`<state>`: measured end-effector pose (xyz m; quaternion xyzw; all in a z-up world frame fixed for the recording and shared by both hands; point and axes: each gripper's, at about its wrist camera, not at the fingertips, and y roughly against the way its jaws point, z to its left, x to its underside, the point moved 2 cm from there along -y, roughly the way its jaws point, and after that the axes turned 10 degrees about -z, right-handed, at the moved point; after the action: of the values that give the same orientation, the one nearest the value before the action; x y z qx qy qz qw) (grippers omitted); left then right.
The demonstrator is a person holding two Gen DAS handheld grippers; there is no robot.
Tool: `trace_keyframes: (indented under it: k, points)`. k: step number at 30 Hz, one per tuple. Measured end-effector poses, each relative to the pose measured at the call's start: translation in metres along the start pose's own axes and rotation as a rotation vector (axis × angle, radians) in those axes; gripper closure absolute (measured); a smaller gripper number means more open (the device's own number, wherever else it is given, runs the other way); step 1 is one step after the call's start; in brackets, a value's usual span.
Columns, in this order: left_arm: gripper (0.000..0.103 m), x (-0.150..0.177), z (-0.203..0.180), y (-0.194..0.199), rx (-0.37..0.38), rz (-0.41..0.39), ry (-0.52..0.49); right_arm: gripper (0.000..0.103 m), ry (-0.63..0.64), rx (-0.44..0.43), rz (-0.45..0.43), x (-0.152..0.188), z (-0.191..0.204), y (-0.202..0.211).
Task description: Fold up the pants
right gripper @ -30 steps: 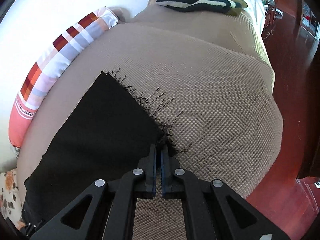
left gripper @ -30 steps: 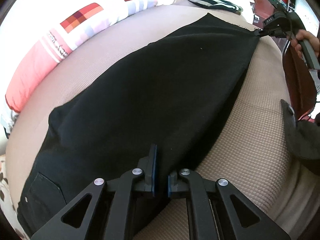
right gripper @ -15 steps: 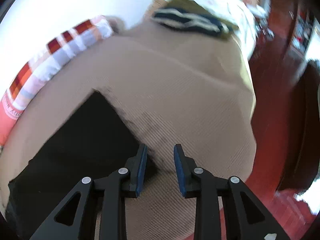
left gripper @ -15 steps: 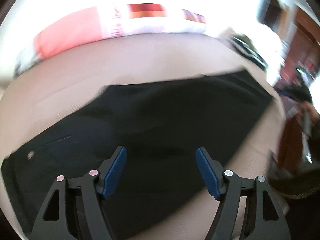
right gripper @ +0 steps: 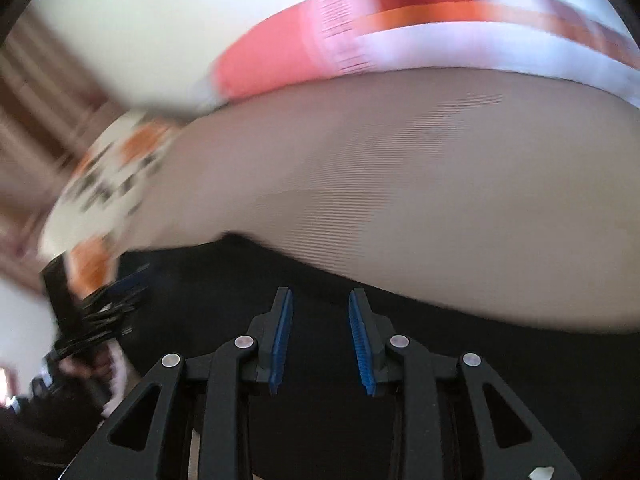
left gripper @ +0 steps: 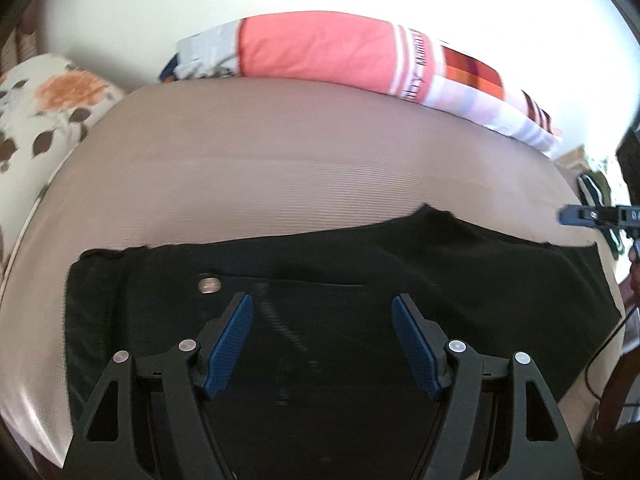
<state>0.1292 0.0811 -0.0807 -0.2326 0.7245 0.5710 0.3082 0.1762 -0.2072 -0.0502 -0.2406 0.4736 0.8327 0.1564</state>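
The black pants (left gripper: 360, 272) lie flat along the near side of a tan bed (left gripper: 280, 152), waist end at the left with a metal button (left gripper: 209, 284). My left gripper (left gripper: 322, 312) is wide open and empty, hovering over the waist area. My right gripper (right gripper: 320, 312) is open and empty above the black pants (right gripper: 440, 360); that view is blurred by motion. The right gripper (left gripper: 588, 216) also shows at the right edge of the left wrist view, beyond the pants' leg end. The left gripper (right gripper: 104, 304) shows blurred at the left of the right wrist view.
A long pink, white and plaid pillow (left gripper: 360, 52) lies along the bed's far edge by a white wall. A floral cushion (left gripper: 44, 108) sits at the left end. A striped dark garment (left gripper: 596, 196) lies at the right end. The far half of the tan bed cover (right gripper: 400, 180) is bare.
Both grippers let go of the pants and opened. Both swung left to face the pillow side; the left now sits over the waist and the right over the pants.
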Motion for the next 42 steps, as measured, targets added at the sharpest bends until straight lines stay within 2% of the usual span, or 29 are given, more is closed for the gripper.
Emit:
trace_keyframes:
  k: [2, 5, 7, 15, 16, 17, 19, 22, 26, 28, 30, 31, 32, 37, 42]
  points:
    - [0.031, 0.005, 0.015, 0.001, -0.023, 0.006, 0.021, 0.067, 0.067, -0.057, 0.063, -0.013, 0.022, -0.036]
    - [0.031, 0.012, 0.032, 0.003, -0.011, 0.005, 0.055, 0.066, 0.136, -0.132, 0.169, -0.023, 0.05, -0.087]
    - [0.031, 0.014, 0.035, 0.007, 0.009, -0.002, 0.046, 0.066, 0.165, -0.126, 0.201, -0.025, 0.058, -0.109]
    - [0.031, 0.018, 0.039, 0.007, 0.047, -0.02, 0.037, 0.066, 0.227, -0.169, 0.319, -0.017, 0.069, -0.148]
    - [0.031, 0.018, 0.039, 0.007, 0.05, -0.023, 0.038, 0.07, 0.229, -0.172, 0.32, -0.017, 0.069, -0.151]
    - [0.031, 0.018, 0.04, 0.007, 0.052, -0.024, 0.038, 0.08, 0.227, -0.181, 0.321, -0.017, 0.07, -0.152]
    - [0.031, 0.018, 0.039, 0.007, 0.052, -0.023, 0.032, 0.091, 0.213, -0.188, 0.302, -0.022, 0.07, -0.149]
    - [0.031, 0.019, 0.04, 0.006, 0.051, -0.024, 0.033, 0.095, 0.262, -0.182, 0.235, -0.028, 0.08, -0.134]
    - [0.031, 0.019, 0.034, 0.005, 0.02, -0.027, 0.013, 0.097, 0.296, -0.068, 0.205, -0.018, 0.073, -0.151]
    - [0.031, 0.018, 0.027, 0.003, -0.018, -0.014, -0.03, 0.097, 0.261, -0.066, 0.184, -0.02, 0.07, -0.155]
    - [0.031, 0.014, 0.014, 0.005, -0.068, -0.009, -0.097, 0.09, 0.211, -0.047, 0.167, -0.023, 0.066, -0.149]
    - [0.031, 0.011, 0.01, 0.006, -0.072, -0.016, -0.116, 0.08, 0.198, -0.032, 0.141, -0.025, 0.064, -0.143]
    - [0.031, 0.007, 0.002, 0.008, -0.061, -0.03, -0.143, 0.073, 0.192, -0.002, 0.097, -0.029, 0.063, -0.132]
    - [0.031, -0.016, -0.044, 0.005, 0.06, -0.067, -0.221, 0.072, 0.144, 0.159, -0.048, -0.024, 0.041, -0.051]
    - [0.031, -0.03, -0.098, -0.026, 0.183, -0.059, -0.301, 0.07, 0.065, 0.381, -0.079, 0.018, -0.005, 0.016]
